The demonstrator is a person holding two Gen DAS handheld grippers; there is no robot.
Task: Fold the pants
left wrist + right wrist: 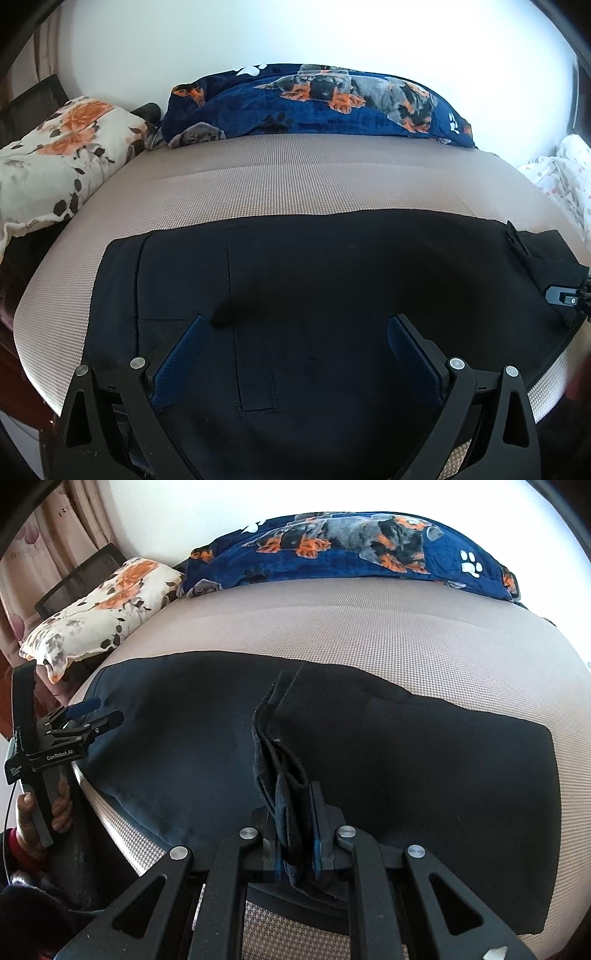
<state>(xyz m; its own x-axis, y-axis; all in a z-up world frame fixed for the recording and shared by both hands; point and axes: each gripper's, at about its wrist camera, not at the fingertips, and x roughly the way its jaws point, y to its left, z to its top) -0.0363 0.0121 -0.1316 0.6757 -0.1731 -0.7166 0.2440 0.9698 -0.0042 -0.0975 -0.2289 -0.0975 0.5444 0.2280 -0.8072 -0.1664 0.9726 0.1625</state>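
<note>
Your right gripper (295, 812) pinches a bunched fold of the dark pants (424, 760), which lie spread on the beige mattress (369, 627); your left gripper (295, 354) gapes wide above them, holding nothing. A floral pillow (55, 162) and dog-print blanket (314, 107) sit beyond.

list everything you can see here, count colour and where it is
pants: one, black, spread flat across the near part of the bed, a bunched fold at the near edge
bed surface: one, beige woven texture, under the pants
blanket: one, navy with dog and paw prints, piled along the far edge of the bed
pillow: one, white with orange flowers, far left of the bed
printed cloth: one, white with small reddish marks, right edge
curtain: one, pinkish beige, far left
left gripper: one, black with blue pads, open over the pants
right gripper: one, black, shut on the bunched fold
</note>
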